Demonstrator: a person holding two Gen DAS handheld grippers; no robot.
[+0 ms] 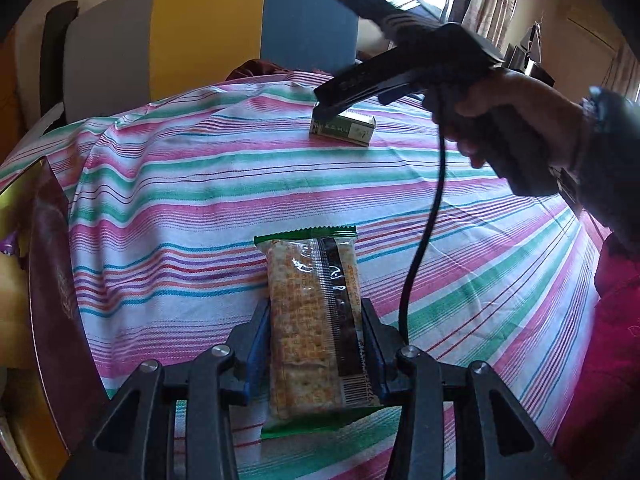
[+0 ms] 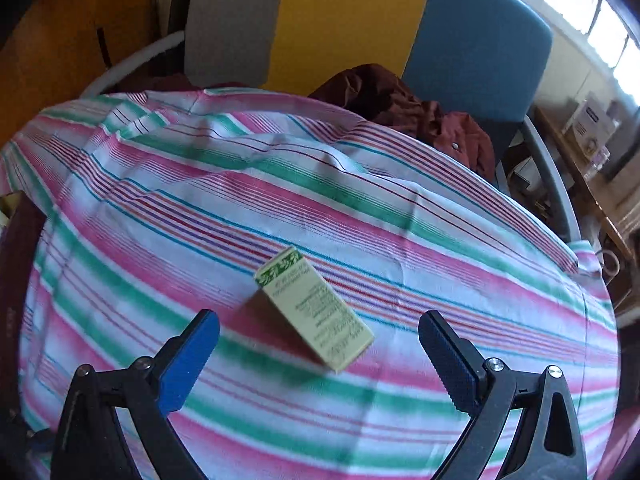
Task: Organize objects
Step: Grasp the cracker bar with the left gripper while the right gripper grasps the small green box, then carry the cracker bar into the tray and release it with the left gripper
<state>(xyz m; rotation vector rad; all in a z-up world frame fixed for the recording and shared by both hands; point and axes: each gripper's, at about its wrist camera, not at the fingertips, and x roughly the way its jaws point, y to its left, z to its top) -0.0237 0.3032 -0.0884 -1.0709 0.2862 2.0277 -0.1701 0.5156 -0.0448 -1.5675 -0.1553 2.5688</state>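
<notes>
Clamped between the blue pads of the left gripper [image 1: 316, 344], a cracker packet [image 1: 314, 332] with green crimped ends is held lengthwise, its far end reaching out past the fingertips over the striped tablecloth [image 1: 180, 184]. Ahead and to the right of that gripper, the right gripper [image 1: 324, 108] is seen held by the person's right hand [image 1: 500, 120], a black cable [image 1: 424, 240] hanging from it; its tips are lowered over a small green-and-cream carton [image 1: 343, 129]. From the right wrist view, the right gripper [image 2: 320, 344] is seen spread wide, nothing gripped, and the carton [image 2: 316, 308] lies flat on the tablecloth [image 2: 400, 220] between and just ahead of the two fingers, turned at an angle to them, touched by neither. Beyond the table edge, a dark red garment [image 2: 400, 108] is heaped in front of a grey, yellow and blue chair back [image 2: 360, 20].
</notes>
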